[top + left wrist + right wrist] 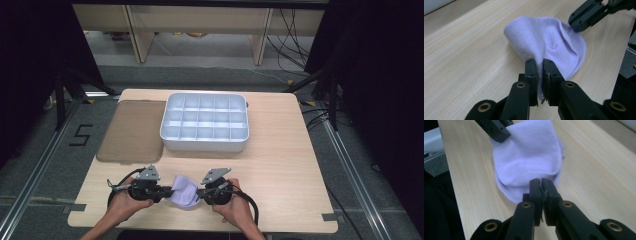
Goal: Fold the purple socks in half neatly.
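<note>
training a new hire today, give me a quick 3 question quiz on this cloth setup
1. True or false: both grippers are shut on the lilac cloth.
2. What lies left of the white divided tray? A) a brown mat B) a red bowl C) a pair of scissors
3. Fill in: the cloth is held over the table's ____ edge, on the person's side.

Key
1. True: the left gripper and the right gripper each pinch an edge.
2. A, the brown mat.
3. near
</note>
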Available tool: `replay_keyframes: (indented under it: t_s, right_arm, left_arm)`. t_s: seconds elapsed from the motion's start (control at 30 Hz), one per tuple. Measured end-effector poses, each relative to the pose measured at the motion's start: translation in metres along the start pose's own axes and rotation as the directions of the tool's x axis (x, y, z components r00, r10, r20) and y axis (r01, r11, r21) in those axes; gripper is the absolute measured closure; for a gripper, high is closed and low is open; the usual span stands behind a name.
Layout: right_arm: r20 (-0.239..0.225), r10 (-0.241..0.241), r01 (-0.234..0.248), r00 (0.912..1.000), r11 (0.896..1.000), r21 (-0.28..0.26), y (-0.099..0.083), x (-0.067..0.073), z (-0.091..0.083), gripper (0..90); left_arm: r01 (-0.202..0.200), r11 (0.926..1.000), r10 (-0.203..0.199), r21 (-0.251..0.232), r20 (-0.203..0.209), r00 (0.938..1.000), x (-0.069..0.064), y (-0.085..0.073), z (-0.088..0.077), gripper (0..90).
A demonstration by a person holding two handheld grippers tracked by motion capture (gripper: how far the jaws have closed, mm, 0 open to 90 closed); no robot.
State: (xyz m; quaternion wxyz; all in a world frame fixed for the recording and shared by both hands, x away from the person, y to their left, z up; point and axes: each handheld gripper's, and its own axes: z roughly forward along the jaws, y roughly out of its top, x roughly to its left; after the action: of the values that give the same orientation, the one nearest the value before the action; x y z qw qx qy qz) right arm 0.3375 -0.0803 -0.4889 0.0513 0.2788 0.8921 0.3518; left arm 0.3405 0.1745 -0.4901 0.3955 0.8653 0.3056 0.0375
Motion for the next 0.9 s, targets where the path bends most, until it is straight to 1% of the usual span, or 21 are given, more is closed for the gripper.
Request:
replay_keyframes:
  t_s: [0.03, 0.07, 0.1, 0.13, 0.17, 0.23, 0.4, 0.43, 0.47, 0.5, 0.53, 0.57, 0.6, 0.63, 0.7, 0.73, 0.77, 0.8, 0.83, 0.87, 0.9]
  right_arm:
    - [0.002, -0.002, 0.002, 1.0, 1.0, 0.023, 0.001, 0.001, 0.002, 87.6]
    - [-0.003, -0.009, 0.009, 1.0, 1.0, 0.016, 0.002, 0.002, 0.007, 87.6]
    - [-0.021, -0.041, 0.042, 0.9989, 0.999, 0.029, 0.005, 0.003, 0.014, 87.6]
    - [-0.004, -0.025, 0.025, 0.9997, 0.999, 0.042, 0.006, 0.004, 0.016, 87.6]
    - [-0.009, -0.03, 0.03, 0.9995, 0.998, 0.051, 0.007, 0.004, 0.018, 87.6]
    - [-0.009, -0.051, 0.051, 0.9987, 0.998, 0.038, 0.009, 0.003, 0.022, 87.7]
    - [-0.012, -0.045, 0.046, 0.9989, 0.998, 0.037, 0.01, 0.004, 0.026, 88.0]
    - [-0.008, -0.059, 0.059, 0.9982, 0.998, 0.031, 0.01, 0.003, 0.027, 88.0]
    - [-0.009, -0.052, 0.052, 0.9986, 0.998, 0.043, 0.01, 0.003, 0.027, 88.0]
    - [-0.02, -0.039, 0.04, 0.999, 0.999, 0.035, 0.01, 0.003, 0.028, 88.0]
    - [-0.023, -0.038, 0.039, 0.999, 0.999, 0.034, 0.01, 0.003, 0.028, 88.0]
    - [-0.023, -0.038, 0.039, 0.999, 0.999, 0.034, 0.01, 0.003, 0.028, 88.0]
    - [-0.023, -0.038, 0.038, 0.999, 0.999, 0.037, 0.01, 0.003, 0.027, 88.0]
    - [-0.02, -0.037, 0.038, 0.9991, 0.998, 0.043, 0.01, 0.002, 0.027, 88.0]
    - [-0.024, -0.033, 0.034, 0.9992, 0.999, 0.042, 0.01, 0.002, 0.027, 88.0]
    - [-0.026, -0.027, 0.028, 0.9993, 0.999, 0.042, 0.01, 0.001, 0.026, 88.0]
    - [-0.02, -0.011, 0.012, 0.9997, 0.999, 0.05, 0.01, 0.002, 0.026, 88.0]
    - [-0.034, -0.026, 0.027, 0.9991, 0.999, 0.029, 0.009, 0.001, 0.028, 87.9]
    - [-0.04, -0.029, 0.03, 0.9988, 0.999, 0.039, 0.009, -0.001, 0.026, 87.7]
    - [-0.029, -0.017, 0.018, 0.9994, 0.999, 0.039, 0.008, -0.002, 0.025, 86.6]
    - [-0.029, -0.007, 0.009, 0.9995, 0.999, 0.04, 0.008, -0.004, 0.023, 86.1]
  left_arm:
    - [0.008, 1.0, -0.008, 0.003, -0.005, 1.0, -0.001, 0.0, 0.0, 82.6]
    - [-0.008, 1.0, 0.008, 0.003, -0.006, 0.9999, -0.002, 0.001, 0.0, 82.5]
    - [-0.013, 0.9999, 0.013, -0.002, -0.008, 0.9999, -0.004, 0.002, -0.001, 82.4]
    - [-0.013, 0.9999, 0.013, -0.002, -0.008, 0.9999, -0.004, 0.002, -0.001, 82.3]
    - [-0.018, 0.9998, 0.018, -0.009, -0.011, 0.9998, -0.006, 0.003, -0.001, 82.3]
    - [-0.017, 0.9996, 0.017, -0.021, -0.009, 0.9998, -0.008, 0.004, -0.001, 82.3]
    - [-0.053, 0.9979, 0.053, -0.038, 0.001, 0.9986, -0.014, 0.009, -0.001, 82.2]
    - [-0.052, 0.9979, 0.052, -0.04, 0.009, 0.9986, -0.017, 0.01, 0.001, 82.2]
    - [-0.048, 0.9981, 0.049, -0.039, 0.013, 0.9987, -0.019, 0.011, 0.001, 82.1]
    - [-0.067, 0.9968, 0.068, -0.044, 0.019, 0.9975, -0.021, 0.012, 0.004, 82.0]
    - [-0.067, 0.9968, 0.068, -0.044, 0.019, 0.9975, -0.021, 0.012, 0.004, 81.9]
    - [-0.052, 0.9976, 0.053, -0.047, 0.021, 0.9984, -0.023, 0.013, 0.005, 81.9]
    - [-0.06, 0.9971, 0.062, -0.045, 0.026, 0.9978, -0.024, 0.014, 0.007, 81.8]
    - [-0.053, 0.9974, 0.055, -0.048, 0.03, 0.9981, -0.025, 0.015, 0.009, 81.7]
    - [-0.075, 0.9962, 0.077, -0.044, 0.036, 0.9964, -0.026, 0.017, 0.012, 81.5]
    - [-0.061, 0.9972, 0.063, -0.044, 0.037, 0.9974, -0.027, 0.017, 0.013, 81.3]
    - [-0.08, 0.9959, 0.081, -0.043, 0.044, 0.9957, -0.027, 0.017, 0.016, 81.2]
    - [-0.061, 0.9972, 0.063, -0.044, 0.044, 0.997, -0.029, 0.016, 0.018, 81.1]
    - [-0.087, 0.9957, 0.088, -0.03, 0.041, 0.9952, -0.028, 0.016, 0.019, 81.1]
    - [-0.058, 0.9978, 0.059, -0.033, 0.04, 0.9975, -0.03, 0.015, 0.021, 81.2]
    - [-0.086, 0.9959, 0.088, -0.026, 0.042, 0.9953, -0.029, 0.015, 0.023, 81.3]
